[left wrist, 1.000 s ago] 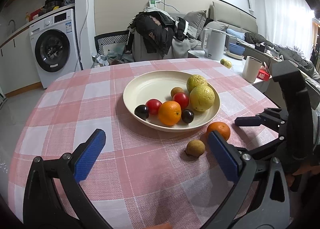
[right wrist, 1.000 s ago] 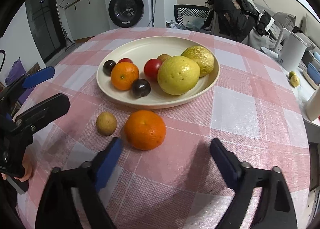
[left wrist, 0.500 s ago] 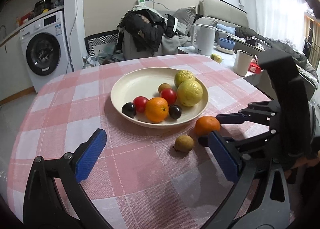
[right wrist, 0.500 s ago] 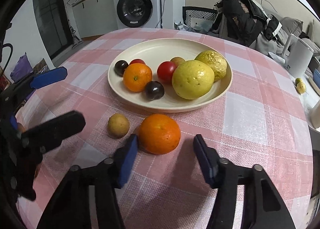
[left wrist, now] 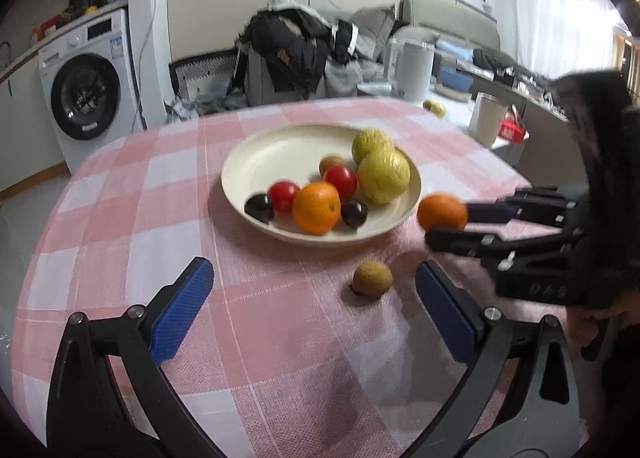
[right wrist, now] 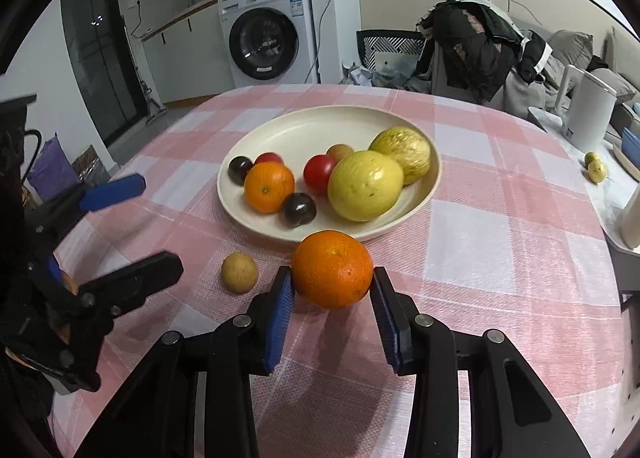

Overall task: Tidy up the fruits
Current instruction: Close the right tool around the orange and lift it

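Note:
A cream plate [right wrist: 304, 126] [left wrist: 280, 146] on the pink checked tablecloth holds an orange [right wrist: 269, 187], two red tomatoes, two dark plums, two large yellow-green fruits and a small brown fruit. My right gripper [right wrist: 332, 282] is shut on a second orange [right wrist: 332, 273] [left wrist: 442, 212] and holds it just above the cloth, in front of the plate's near rim. A small brown fruit [right wrist: 239, 272] [left wrist: 372, 277] lies on the cloth to its left. My left gripper [left wrist: 316, 302] is open and empty, near the small brown fruit.
The round table [right wrist: 480, 242] drops off at its right edge, where a side surface holds a white kettle [right wrist: 588, 108], a cup and small yellow fruits [right wrist: 596, 168]. A washing machine [right wrist: 264, 42] and a chair piled with clothes [right wrist: 472, 46] stand beyond the table.
My right gripper has closed on the loose orange and lifted it slightly off the cloth. My left gripper stayed open and shifted a little.

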Demonstrator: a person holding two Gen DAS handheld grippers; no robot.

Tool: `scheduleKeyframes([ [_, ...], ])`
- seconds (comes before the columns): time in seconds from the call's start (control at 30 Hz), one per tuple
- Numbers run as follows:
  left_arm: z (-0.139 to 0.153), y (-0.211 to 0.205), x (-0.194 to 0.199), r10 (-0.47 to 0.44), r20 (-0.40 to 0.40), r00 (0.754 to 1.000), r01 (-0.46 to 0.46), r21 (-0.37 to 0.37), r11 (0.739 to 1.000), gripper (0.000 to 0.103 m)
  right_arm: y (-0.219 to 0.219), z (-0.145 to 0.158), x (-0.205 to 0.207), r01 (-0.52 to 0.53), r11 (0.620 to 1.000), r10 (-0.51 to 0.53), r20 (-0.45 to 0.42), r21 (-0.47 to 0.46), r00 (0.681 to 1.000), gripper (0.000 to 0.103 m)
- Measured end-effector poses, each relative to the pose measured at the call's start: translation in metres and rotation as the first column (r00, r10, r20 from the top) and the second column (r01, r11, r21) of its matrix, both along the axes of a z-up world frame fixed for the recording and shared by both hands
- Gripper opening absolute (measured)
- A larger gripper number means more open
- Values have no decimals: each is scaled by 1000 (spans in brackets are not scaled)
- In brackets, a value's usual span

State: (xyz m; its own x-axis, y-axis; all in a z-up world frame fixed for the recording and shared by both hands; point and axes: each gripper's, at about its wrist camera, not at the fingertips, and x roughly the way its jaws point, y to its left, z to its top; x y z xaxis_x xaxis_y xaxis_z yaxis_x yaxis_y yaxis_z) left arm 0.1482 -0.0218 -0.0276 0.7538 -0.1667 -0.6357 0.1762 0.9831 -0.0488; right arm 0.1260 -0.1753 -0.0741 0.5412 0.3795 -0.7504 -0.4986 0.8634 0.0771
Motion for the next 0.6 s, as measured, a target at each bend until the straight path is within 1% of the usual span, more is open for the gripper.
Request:
scheduleKeyframes([
  [0.17, -6, -2, 5, -30, -40, 999, 29, -7, 1000, 88, -3, 3, -1, 6, 1000, -6, 3, 2, 1000, 40],
  [0.23, -10, -6, 8, -52, -77, 996, 51, -6, 999, 77, -6, 5, -3, 9, 1000, -9, 7, 7, 1000, 40],
  [0.27, -13, -9, 10, -63, -99, 993, 63, -6, 998, 74, -7, 6, -4, 10, 1000, -10, 9, 10, 1000, 40],
  [0.33, -19, -13, 15, -81, -139, 987, 80, -13, 997, 62, -9, 9, -5, 13, 1000, -13, 14, 14, 1000, 40],
  [0.43, -23, -19, 19, -92, -163, 982, 91, -18, 996, 60, -13, 11, -5, 16, 1000, -16, 19, 22, 1000, 40],
  [0.57, -23, -25, 22, -104, -164, 981, 102, -16, 995, 58, -16, 13, -5, 19, 999, -20, 22, 27, 1000, 40],
  [0.6, -24, -27, 23, -109, -166, 980, 108, -19, 994, 55, -16, 14, -5, 19, 999, -20, 22, 28, 1000, 40],
])
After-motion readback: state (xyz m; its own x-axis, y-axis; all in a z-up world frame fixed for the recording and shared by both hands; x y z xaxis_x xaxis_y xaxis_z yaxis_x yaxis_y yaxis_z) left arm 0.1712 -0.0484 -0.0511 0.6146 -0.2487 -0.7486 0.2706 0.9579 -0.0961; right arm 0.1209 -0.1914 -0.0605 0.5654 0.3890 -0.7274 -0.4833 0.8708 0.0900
